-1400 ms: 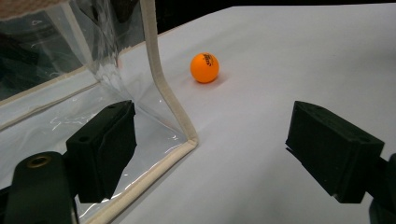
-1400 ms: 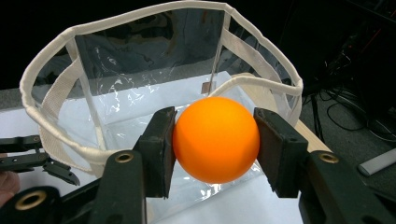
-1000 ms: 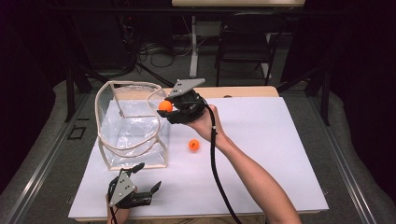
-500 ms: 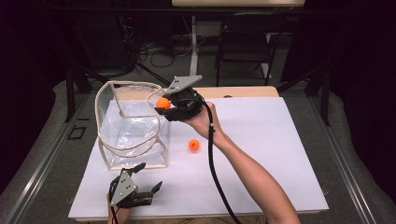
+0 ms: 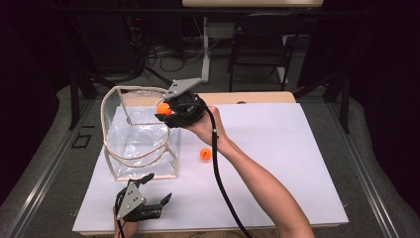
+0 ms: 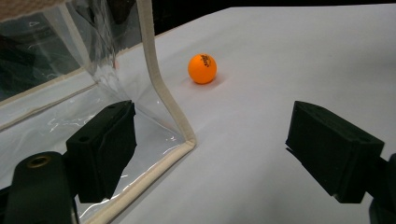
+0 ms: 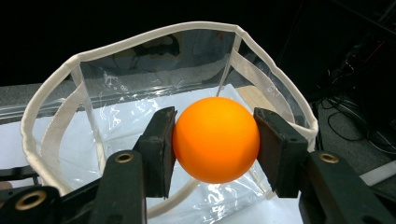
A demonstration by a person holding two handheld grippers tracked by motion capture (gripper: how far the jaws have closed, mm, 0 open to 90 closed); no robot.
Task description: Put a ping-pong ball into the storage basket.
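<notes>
Orange ball (image 6: 202, 68) on the table — dark printed logo, unreadable.

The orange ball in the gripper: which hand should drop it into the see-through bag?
Probably the right. The right gripper already pinches the orange ball over the clear bag. The left gripper rests open near the table's front edge, beside the bag.
</notes>
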